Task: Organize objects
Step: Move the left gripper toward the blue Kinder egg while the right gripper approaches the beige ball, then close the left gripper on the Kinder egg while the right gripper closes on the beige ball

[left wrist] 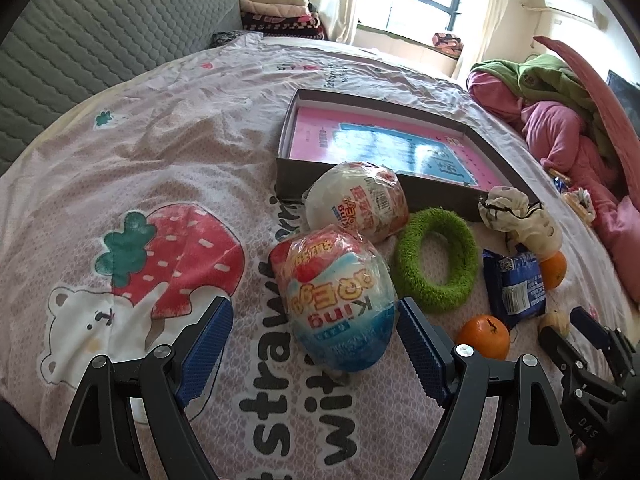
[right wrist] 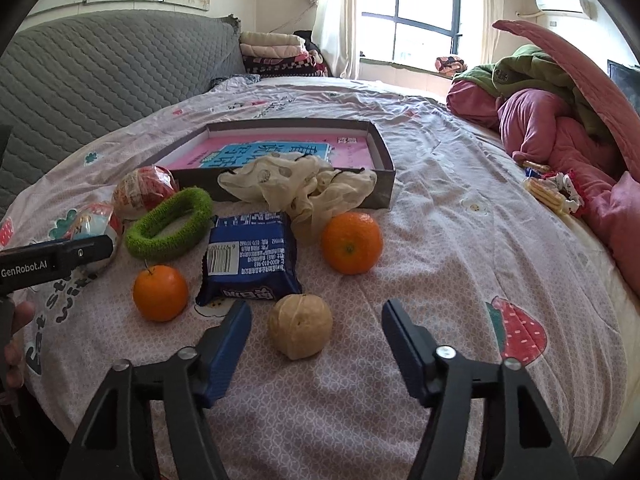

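Bedsheet (right wrist: 440, 240) lies bare rightward; right tool (right wrist: 316, 344) gapes around walnut (right wrist: 300, 332), left tool (left wrist: 316, 332) wide.

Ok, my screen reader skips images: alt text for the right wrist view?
Open right gripper with a walnut between its jaws, untouched, on a bed. Beyond lie two oranges, a blue snack packet and a shallow box.

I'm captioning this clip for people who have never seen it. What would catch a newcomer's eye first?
Probably the clutter on the strawberry-print bedsheet: two oranges, a fuzzy green ring and a blue snack packet, all in front of a shallow box with a pink book inside. Nearest the cameras, the left gripper straddles a wrapped toy egg, while the right gripper has its jaws either side of a walnut.
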### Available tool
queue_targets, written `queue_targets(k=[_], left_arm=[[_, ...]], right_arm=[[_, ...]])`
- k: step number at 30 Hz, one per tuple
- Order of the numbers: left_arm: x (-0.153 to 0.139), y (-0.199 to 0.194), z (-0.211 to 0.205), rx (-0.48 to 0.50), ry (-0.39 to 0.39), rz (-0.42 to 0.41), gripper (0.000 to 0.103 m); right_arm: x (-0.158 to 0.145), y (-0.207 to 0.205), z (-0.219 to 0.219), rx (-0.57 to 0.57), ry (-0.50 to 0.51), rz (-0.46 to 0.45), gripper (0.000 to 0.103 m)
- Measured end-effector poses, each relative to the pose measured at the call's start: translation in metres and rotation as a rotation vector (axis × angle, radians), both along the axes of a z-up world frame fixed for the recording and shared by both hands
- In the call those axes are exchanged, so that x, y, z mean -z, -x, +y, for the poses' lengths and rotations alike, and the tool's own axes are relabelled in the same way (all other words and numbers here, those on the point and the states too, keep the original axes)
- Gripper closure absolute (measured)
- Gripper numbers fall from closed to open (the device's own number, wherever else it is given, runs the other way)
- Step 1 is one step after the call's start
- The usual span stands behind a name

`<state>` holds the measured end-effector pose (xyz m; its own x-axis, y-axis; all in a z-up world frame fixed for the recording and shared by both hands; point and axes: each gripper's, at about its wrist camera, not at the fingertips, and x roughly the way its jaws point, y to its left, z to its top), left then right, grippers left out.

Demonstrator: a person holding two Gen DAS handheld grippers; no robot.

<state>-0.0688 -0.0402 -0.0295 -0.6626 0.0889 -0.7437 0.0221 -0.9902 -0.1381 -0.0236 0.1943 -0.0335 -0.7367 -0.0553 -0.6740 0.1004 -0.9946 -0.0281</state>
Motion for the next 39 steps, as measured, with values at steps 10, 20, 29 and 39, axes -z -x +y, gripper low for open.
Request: queue_targets(k=[10, 20, 29, 39], left_arm=[[0.007, 0.011, 0.004, 0.012, -0.027, -0.01, 0.019], [0.009, 0.015, 0.012, 0.049, -0.026, -0.002, 0.042], [-0.004, 0.0, 0.016, 0.088, -0.056, 0.051, 0.044], [-0.028, -0.018, 0.032, 0.14, -0.04, 0.133, 0.044]], right_arm=[[0.007, 0.005, 0.0, -0.026, 0.015, -0.029, 0.065], [0.005, 0.004, -0.002, -0.046, 0.026, -0.018, 0.069], [-0.011, -0.006, -0.004, -0.071, 0.018, 0.061, 0.069], [-0.035, 0.0, -0.01, -0.107, 0.003, 0.148, 0.069]])
